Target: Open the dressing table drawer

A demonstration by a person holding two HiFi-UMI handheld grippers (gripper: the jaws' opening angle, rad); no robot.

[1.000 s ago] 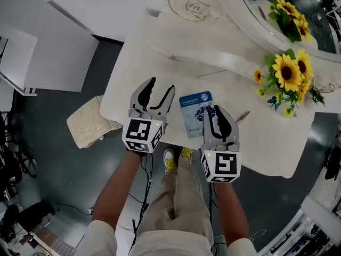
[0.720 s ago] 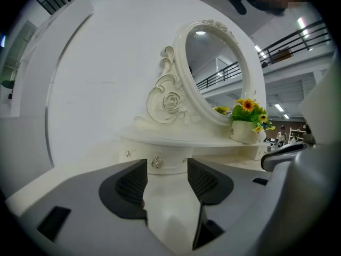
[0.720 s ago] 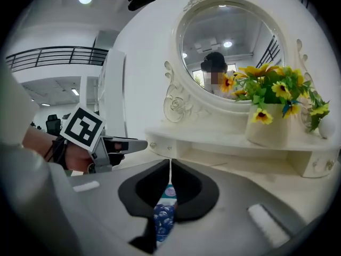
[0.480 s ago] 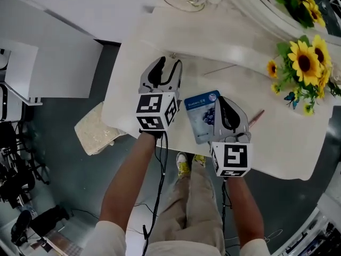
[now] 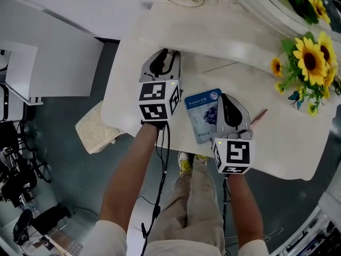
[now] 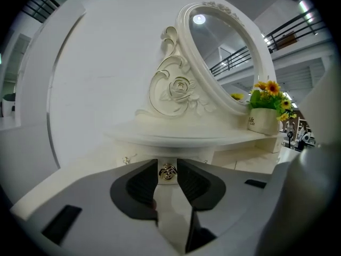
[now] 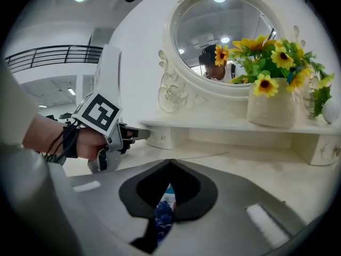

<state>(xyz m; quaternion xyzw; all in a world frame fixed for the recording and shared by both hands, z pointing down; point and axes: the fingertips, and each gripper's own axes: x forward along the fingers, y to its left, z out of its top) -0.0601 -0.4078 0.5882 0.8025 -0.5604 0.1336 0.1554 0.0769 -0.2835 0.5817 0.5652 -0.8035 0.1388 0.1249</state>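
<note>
Left gripper point(image 5: 164, 55) had slid up to the drawer knob point(image 6: 167, 171), jaws closing round it, maybe not pinching yet, while the right gripper point(image 7: 169, 169) sat shut on nothing — pull looked next.

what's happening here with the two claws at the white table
A person is working at a white dressing table with a claw in each hand. The left claw has just been closing around the small gold drawer knob; whether it pinches it yet is unclear. The right claw is shut, above a blue sachet.
</note>
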